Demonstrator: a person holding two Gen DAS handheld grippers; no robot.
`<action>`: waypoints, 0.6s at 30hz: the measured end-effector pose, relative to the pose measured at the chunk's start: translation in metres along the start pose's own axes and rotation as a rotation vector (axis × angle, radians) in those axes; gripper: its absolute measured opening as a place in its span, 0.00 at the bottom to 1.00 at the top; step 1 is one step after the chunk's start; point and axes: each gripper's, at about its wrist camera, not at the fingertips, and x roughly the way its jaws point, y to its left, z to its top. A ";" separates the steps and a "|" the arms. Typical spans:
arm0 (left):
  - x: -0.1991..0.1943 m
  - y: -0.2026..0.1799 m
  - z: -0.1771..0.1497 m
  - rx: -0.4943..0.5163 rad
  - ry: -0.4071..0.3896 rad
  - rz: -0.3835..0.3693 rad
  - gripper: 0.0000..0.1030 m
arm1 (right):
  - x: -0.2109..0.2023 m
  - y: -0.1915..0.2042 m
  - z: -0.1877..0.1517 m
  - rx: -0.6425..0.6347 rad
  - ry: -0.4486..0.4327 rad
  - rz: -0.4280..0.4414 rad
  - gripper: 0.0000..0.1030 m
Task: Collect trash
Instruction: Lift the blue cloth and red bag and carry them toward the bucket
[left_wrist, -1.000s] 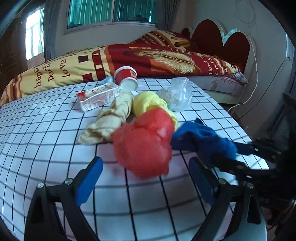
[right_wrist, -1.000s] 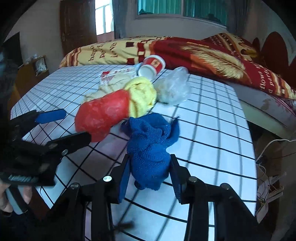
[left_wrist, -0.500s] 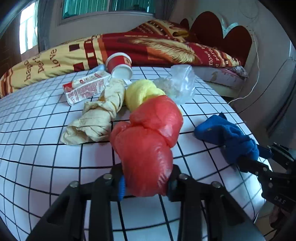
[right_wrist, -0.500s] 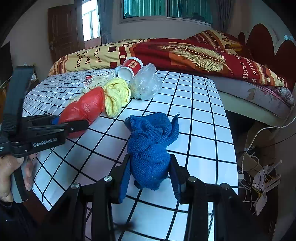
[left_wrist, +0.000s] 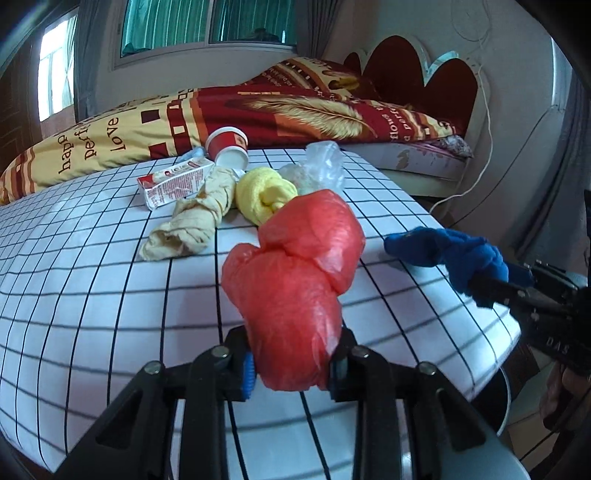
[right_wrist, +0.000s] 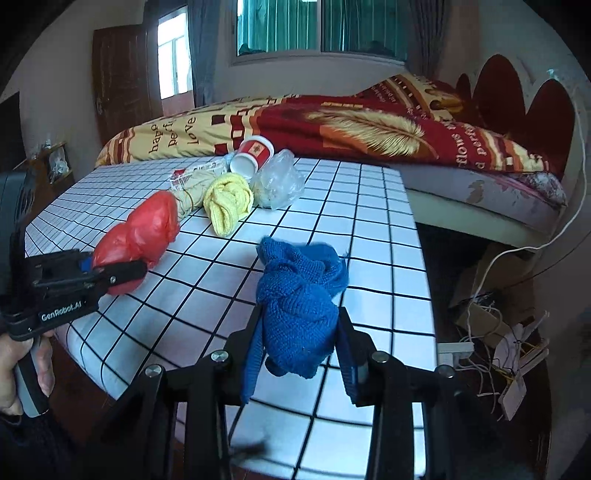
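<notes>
My left gripper (left_wrist: 293, 363) is shut on a knotted red plastic bag (left_wrist: 295, 288) and holds it over the near edge of the checked table (left_wrist: 92, 295). It also shows in the right wrist view (right_wrist: 142, 236). My right gripper (right_wrist: 301, 350) is shut on a knotted blue knit cloth (right_wrist: 299, 299), lifted near the table's right front corner; the cloth shows in the left wrist view (left_wrist: 447, 251). On the table lie a yellow cloth (left_wrist: 264, 194), a beige cloth (left_wrist: 195, 218), a clear plastic bag (left_wrist: 319, 168), a red paper cup (left_wrist: 229, 147) and a small carton (left_wrist: 173, 182).
A bed with a red and yellow quilt (left_wrist: 258, 110) stands behind the table. Cables and a power strip (right_wrist: 495, 332) lie on the floor at the right. A white round rim (left_wrist: 506, 391) shows below the table's right corner.
My left gripper closed on the red bag and drew it back toward the near table edge. My right gripper pulled back and up with the blue cloth.
</notes>
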 end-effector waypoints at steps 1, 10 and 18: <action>-0.004 -0.002 -0.003 0.002 0.000 -0.002 0.29 | -0.003 0.001 -0.001 -0.001 -0.004 -0.003 0.37; -0.025 -0.019 -0.020 0.022 -0.007 -0.026 0.28 | -0.050 0.008 -0.015 -0.026 -0.061 -0.028 0.37; -0.041 -0.042 -0.031 0.057 -0.015 -0.057 0.27 | -0.096 0.003 -0.031 -0.017 -0.105 -0.045 0.37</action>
